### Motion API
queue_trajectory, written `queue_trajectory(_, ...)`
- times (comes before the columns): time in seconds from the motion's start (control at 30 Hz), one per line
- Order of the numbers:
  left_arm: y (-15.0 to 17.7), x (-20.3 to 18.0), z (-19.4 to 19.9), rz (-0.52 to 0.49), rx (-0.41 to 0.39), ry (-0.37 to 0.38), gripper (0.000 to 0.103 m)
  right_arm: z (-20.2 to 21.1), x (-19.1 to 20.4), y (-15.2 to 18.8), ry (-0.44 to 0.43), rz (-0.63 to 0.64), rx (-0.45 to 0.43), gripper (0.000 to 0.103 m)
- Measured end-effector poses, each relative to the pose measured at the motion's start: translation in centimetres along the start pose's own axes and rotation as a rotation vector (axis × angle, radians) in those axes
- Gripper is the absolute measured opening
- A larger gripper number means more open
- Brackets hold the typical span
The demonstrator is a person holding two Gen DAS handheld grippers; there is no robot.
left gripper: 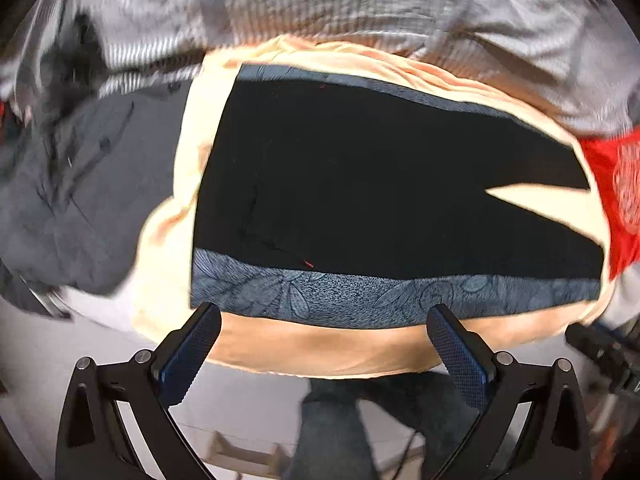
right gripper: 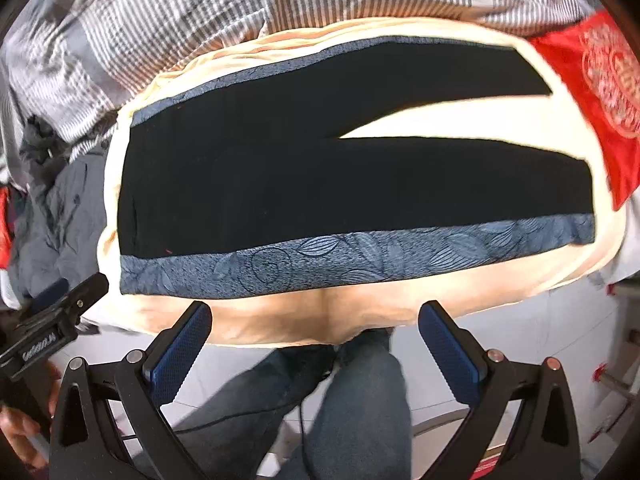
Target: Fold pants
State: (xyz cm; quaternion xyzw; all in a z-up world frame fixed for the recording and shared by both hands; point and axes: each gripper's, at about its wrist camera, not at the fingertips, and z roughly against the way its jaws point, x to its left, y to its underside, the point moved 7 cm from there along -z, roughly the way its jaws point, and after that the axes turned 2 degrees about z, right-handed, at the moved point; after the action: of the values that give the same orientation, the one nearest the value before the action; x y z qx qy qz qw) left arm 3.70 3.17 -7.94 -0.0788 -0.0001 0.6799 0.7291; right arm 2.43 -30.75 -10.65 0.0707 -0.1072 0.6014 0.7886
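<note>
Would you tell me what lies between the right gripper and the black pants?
In the right wrist view, a bare strip of cream sheet separates the open right gripper from the black pants, whose near edge is a blue floral band.

Striped bedding [left gripper: 280, 4] behind the black pants [left gripper: 360, 168]: motion-blurred in the left view. Red cloth [right gripper: 600, 92] beside the pants: cut off by the frame edge, pattern unreadable.

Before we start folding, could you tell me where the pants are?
The pants lie flat on the cream sheet, legs toward the red cloth at right.
</note>
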Motion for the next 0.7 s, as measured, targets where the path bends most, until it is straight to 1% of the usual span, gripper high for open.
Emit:
queue_trajectory(0.03,0.0,0.6,-0.7,0.044,0.014,0.026,0.103,-0.5,-0.2,0.1,-0.029,-0.025,0.008,0.103)
queue_trajectory(0.07,0.1,1.3,-1.4,0.087,0.029,0.042,0.103,-1.3,-0.5,0.3,-0.076,-0.069,0.024,0.103)
queue_trajectory(0.1,0.3,1.7,-2.1,0.115,0.043,0.048,0.103,-2.1,-0.9,0.5,-0.117,-0.114,0.04,0.103)
queue_trajectory(0.13,0.5,2.1,-2.8,0.143,0.054,0.057,0.103,-3.4,-1.3,0.9,-0.176,-0.183,0.069,0.103)
queue_trajectory(0.23,1.4,2.9,-4.6,0.184,0.057,0.082,0.103,-6.5,-2.0,1.7,-0.346,-0.323,0.102,0.103)
queue_trajectory(0.3,2.1,3.1,-6.1,0.201,0.071,0.114,0.103,-8.4,-2.0,2.3,-0.408,-0.362,0.109,0.103)
queue_trajectory(0.37,2.8,3.3,-7.9,0.235,0.091,0.154,0.103,-10.8,-2.0,2.7,-0.479,-0.395,0.113,0.1)
queue_trajectory(0.4,3.1,3.5,-8.6,0.25,0.1,0.162,0.103,-11.9,-2.0,2.9,-0.506,-0.409,0.115,0.099)
queue_trajectory(0.43,3.5,3.6,-9.4,0.273,0.113,0.181,0.103,-13.2,-2.2,3.2,-0.54,-0.433,0.117,0.094)
queue_trajectory(0.47,3.7,3.7,-10.1,0.292,0.119,0.202,0.103,-14.0,-2.2,3.2,-0.562,-0.45,0.117,0.087)
queue_trajectory(0.53,4.0,3.8,-11.1,0.314,0.12,0.235,0.103,-15.5,-2.4,3.1,-0.6,-0.468,0.11,0.082)
queue_trajectory(0.7,4.8,3.6,-12.8,0.334,0.117,0.283,0.103,-17.9,-3.3,3.1,-0.666,-0.466,0.078,0.081)
